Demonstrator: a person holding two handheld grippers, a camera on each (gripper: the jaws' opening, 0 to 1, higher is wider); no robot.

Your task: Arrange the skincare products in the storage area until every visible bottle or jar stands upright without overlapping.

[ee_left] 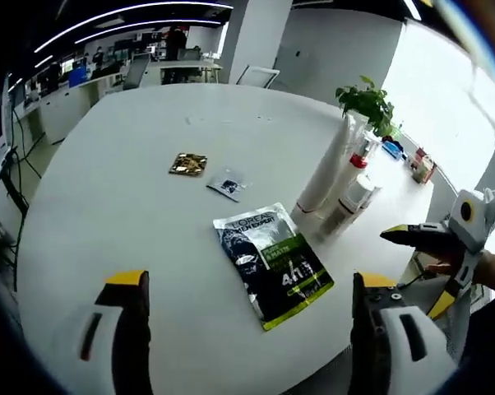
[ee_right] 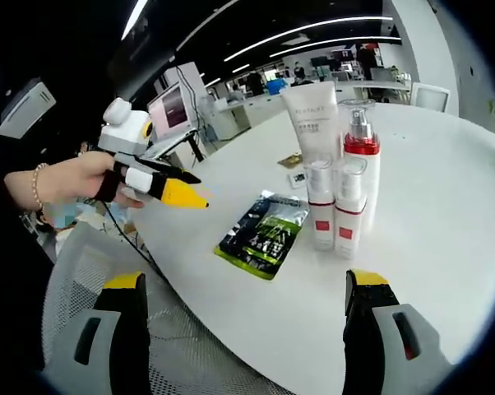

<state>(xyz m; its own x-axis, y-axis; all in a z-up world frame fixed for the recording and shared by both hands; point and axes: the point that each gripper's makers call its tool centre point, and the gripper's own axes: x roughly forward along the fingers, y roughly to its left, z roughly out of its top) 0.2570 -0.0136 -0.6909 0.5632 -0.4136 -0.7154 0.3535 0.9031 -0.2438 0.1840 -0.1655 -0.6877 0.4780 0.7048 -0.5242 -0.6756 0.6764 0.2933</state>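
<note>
1. 4 containers stand upright in a tight cluster on the white surface (ee_right: 445,214): a tall tube (ee_right: 315,115), a pump bottle (ee_right: 361,160) with a red collar, and 2 small bottles (ee_right: 321,206) with red labels in front. They touch or nearly touch, but none leans on another.
2. A dark sachet (ee_left: 272,263) lies flat just left of the cluster, near the surface's edge. 2 small packets (ee_left: 187,164) lie flat farther off.
3. The left gripper (ee_left: 247,329) hovers above the sachet, fingers spread and empty; I judge it is lined up to move the sachet.
4. The right gripper (ee_right: 243,329) hangs off the near edge, fingers released, holding nothing, probably waiting clear of the bottles.
5. The bottles look settled; the flat packs seem the remaining work.
</note>
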